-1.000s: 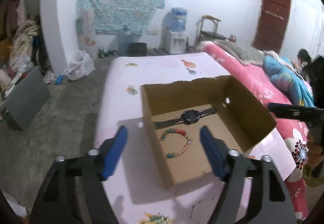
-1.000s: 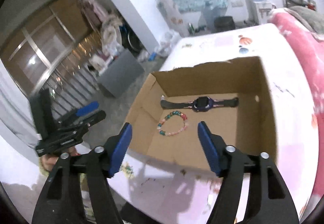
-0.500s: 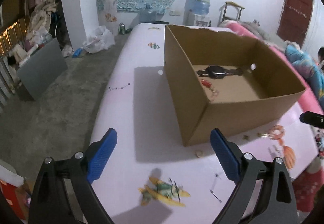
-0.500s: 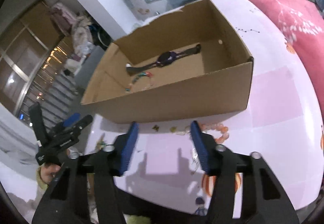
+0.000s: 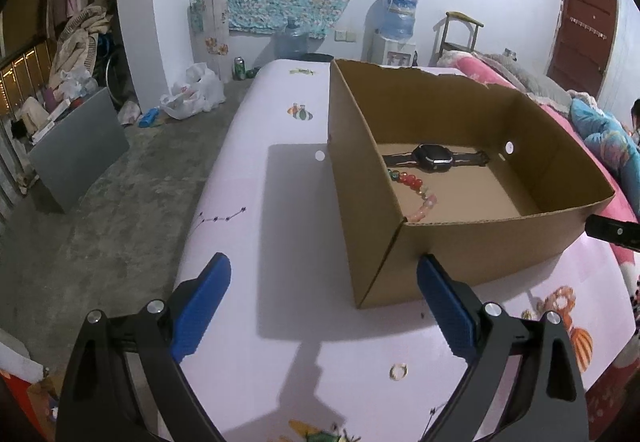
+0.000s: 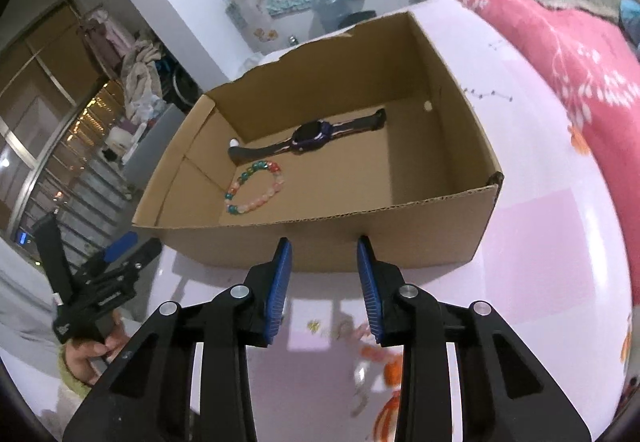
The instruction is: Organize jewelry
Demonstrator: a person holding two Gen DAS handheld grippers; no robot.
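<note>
A brown cardboard box stands on the pink table. Inside lie a dark watch and a coloured bead bracelet. A small pale ring lies on the table in front of the box. A pale orange bead bracelet, blurred, lies just below my right gripper, which is open and narrowed, empty, near the box's front wall. My left gripper is wide open and empty, left of the box's near corner; it also shows in the right wrist view.
The pink table has printed pictures on it. A bed with a pink blanket runs along the right. Grey floor with clutter and a grey board lies to the left.
Both grippers have come down from above the box to table height in front of it. The right gripper's fingers have narrowed and moved closer to the box.
</note>
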